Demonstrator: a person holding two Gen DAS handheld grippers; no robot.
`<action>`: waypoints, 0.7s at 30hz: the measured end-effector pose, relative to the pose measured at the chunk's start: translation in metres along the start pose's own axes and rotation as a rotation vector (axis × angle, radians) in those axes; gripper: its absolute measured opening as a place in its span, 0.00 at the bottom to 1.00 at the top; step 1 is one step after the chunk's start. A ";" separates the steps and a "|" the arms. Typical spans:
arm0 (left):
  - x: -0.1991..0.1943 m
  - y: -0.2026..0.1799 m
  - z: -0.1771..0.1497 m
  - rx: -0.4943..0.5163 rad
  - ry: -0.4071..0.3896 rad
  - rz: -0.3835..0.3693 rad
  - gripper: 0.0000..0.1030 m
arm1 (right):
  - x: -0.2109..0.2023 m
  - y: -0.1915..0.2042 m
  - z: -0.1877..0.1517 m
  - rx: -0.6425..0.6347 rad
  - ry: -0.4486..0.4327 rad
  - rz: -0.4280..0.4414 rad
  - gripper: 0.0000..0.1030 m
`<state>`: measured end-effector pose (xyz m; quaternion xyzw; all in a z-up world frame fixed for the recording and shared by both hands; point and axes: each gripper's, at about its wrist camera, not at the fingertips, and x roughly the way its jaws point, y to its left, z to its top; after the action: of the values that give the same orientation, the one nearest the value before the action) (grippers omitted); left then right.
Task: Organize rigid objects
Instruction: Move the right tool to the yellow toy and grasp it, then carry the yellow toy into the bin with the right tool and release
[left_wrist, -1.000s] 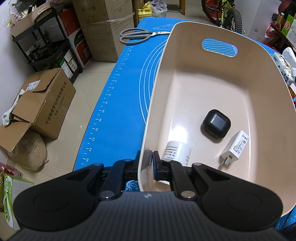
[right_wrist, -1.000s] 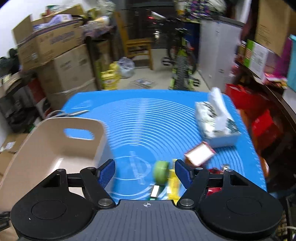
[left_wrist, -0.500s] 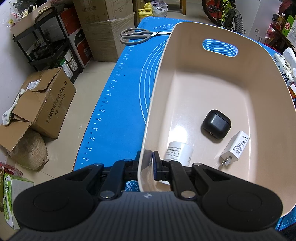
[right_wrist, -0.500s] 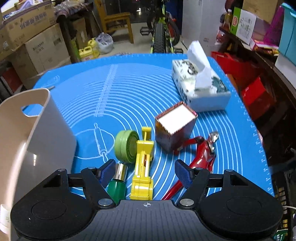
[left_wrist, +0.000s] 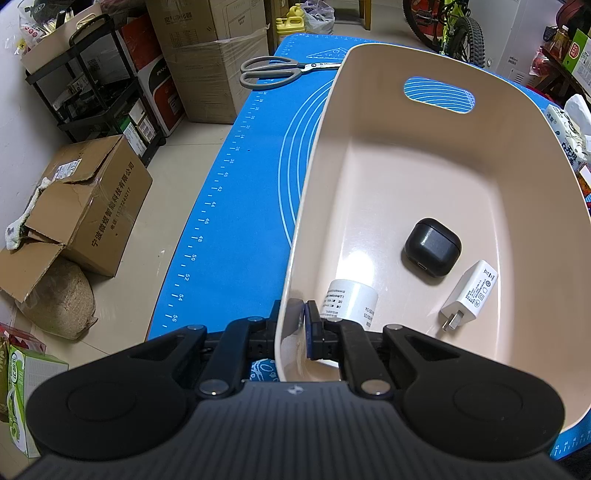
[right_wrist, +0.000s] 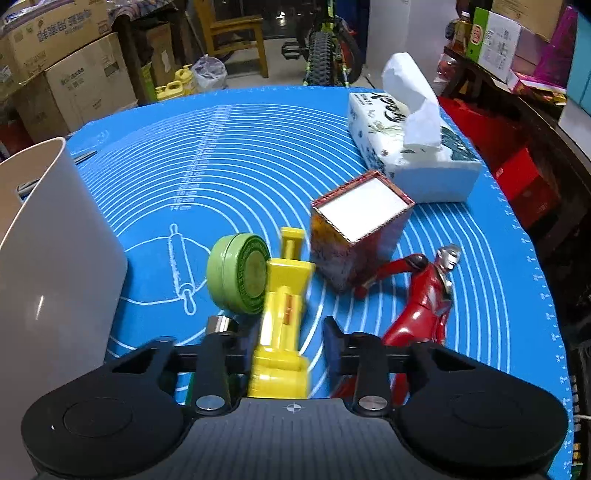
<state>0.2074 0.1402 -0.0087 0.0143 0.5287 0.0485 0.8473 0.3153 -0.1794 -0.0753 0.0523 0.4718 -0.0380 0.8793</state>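
Blue-matted desk (right_wrist: 258, 155): left tool (left_wrist: 295, 328) clamps bin (left_wrist: 517, 155) wall; right tool (right_wrist: 284, 347), wide, straddles yellow toy (right_wrist: 282, 317) beside bin, closure judged next.

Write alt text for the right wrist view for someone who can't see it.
The open right claw straddles a yellow toy on a blue mat. Nearby are a green round tin, a small box, a red figure and a tissue pack.

the yellow toy (right_wrist: 282, 321) is motion-blurred. the green bottle (right_wrist: 218, 326) sits mostly hidden behind the right gripper (right_wrist: 284, 345). the red figure's (right_wrist: 424, 295) legs are hidden too.
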 end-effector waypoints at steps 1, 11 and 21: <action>0.000 0.000 0.000 0.000 0.000 0.000 0.12 | 0.000 0.001 -0.001 -0.002 -0.003 0.016 0.33; 0.000 0.000 0.000 -0.002 0.001 -0.001 0.12 | -0.023 0.000 0.002 0.003 -0.027 0.021 0.31; -0.001 0.000 0.001 -0.002 0.001 -0.001 0.12 | -0.078 0.005 0.010 0.010 -0.116 0.051 0.31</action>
<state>0.2076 0.1403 -0.0079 0.0132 0.5291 0.0489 0.8471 0.2815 -0.1740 -0.0048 0.0662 0.4182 -0.0211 0.9057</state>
